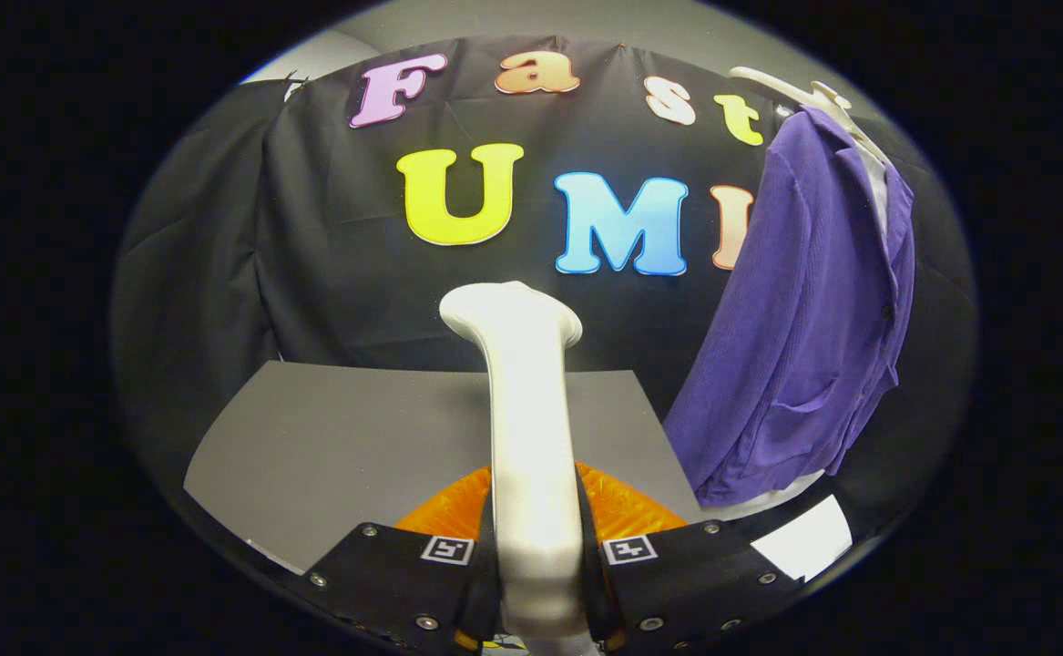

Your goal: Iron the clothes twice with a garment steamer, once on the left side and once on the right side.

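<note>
Grey, flat and matte, the surface (331, 437) lies ahead of the claw (536, 556) against the black cloth booth wall (312, 273). Both fingers of the claw clench the handle of the white plastic garment steamer (526, 410), which stands upright between them with its head raised above the surface. Beyond the fingers and off to the right, well apart from the steamer, a purple knitted cardigan (813, 319) hangs on a white hanger (813, 96).

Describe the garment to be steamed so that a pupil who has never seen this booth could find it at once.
Start at the grey table. Beyond the gripper, which is shut on the white steamer, a purple cardigan hangs on a pale hanger. It is the one coloured garment here.
</note>
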Motion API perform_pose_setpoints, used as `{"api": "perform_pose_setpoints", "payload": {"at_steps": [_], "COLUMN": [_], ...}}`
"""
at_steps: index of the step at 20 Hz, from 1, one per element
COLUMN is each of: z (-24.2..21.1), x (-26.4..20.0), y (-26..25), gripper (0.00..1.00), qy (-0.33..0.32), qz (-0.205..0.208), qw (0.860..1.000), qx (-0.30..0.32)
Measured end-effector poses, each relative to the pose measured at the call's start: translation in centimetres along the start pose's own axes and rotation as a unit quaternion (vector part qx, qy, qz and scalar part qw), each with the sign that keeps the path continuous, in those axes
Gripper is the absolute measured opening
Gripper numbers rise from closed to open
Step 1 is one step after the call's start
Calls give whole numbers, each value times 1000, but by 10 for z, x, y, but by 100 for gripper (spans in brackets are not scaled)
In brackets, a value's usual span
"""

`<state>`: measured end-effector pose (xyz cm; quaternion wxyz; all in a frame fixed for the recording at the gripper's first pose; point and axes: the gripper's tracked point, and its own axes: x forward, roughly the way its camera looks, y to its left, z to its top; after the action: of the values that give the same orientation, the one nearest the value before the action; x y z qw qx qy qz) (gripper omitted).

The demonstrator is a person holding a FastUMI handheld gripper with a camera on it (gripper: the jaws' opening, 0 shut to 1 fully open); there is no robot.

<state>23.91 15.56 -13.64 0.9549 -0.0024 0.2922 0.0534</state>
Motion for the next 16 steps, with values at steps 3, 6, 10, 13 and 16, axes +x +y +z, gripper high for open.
{"api": "perform_pose_setpoints", "payload": {"at_steps": [3,6,10,13,16], "z": [-1,-2,-6,-14,-27], "x": [-28,-58,-100,-128,-158], "y": [-16,-37,-71,-89,-105], "gripper": [37,37,37,37,37], "qy": [-22,-46,-81,-94,-105], "qz": [13,20,14,15,14], "qw": [1000,999,997,995,993], "qx": [-10,-1,-11,-26,-43]}}
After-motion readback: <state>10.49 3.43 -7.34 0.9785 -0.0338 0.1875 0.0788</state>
